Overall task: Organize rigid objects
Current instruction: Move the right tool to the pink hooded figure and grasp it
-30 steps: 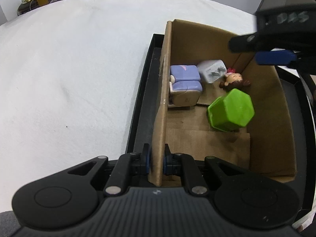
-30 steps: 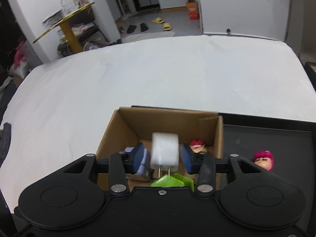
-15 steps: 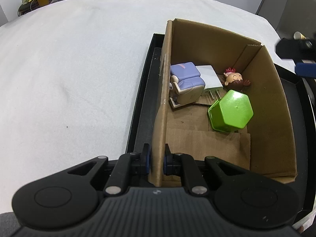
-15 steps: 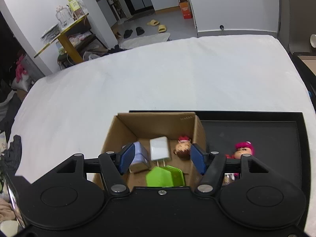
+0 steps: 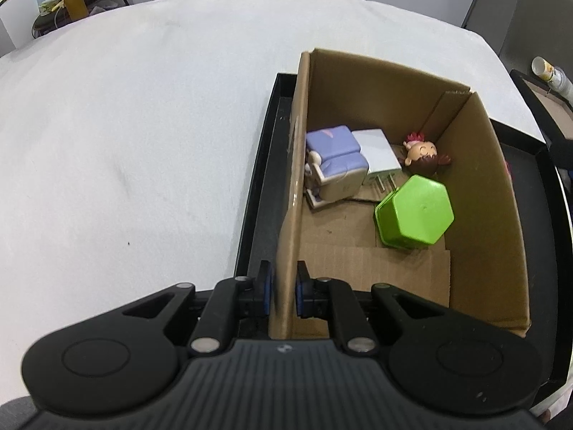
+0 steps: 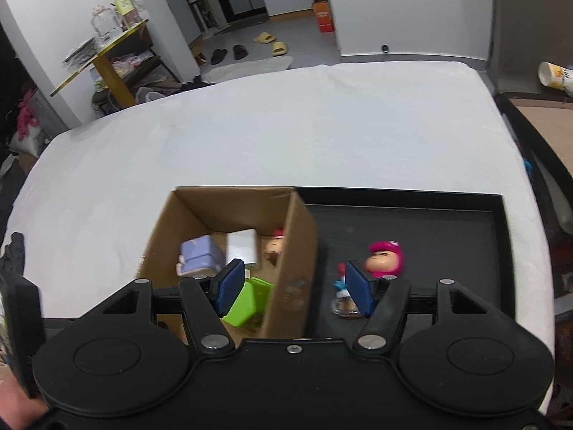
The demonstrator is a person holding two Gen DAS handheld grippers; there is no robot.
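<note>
1. the cardboard box (image 5: pixel 476 193) is open on top; its near floor lies bare.
2. the far end is crowded: purple toy (image 5: pixel 336 163), white charger (image 5: pixel 376 150), doll (image 5: pixel 424 154), green cup (image 5: pixel 415 211) (tipped over).
3. the black tray (image 6: pixel 429 222) beside it is mostly bare, save a pink-hooded figure (image 6: pixel 385 259).

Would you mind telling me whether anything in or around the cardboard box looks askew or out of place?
The green hexagonal container lies tipped on its side inside the cardboard box, rather than upright. A pink-hooded figurine lies outside the box on the black tray, not yet sorted with the others.
</note>
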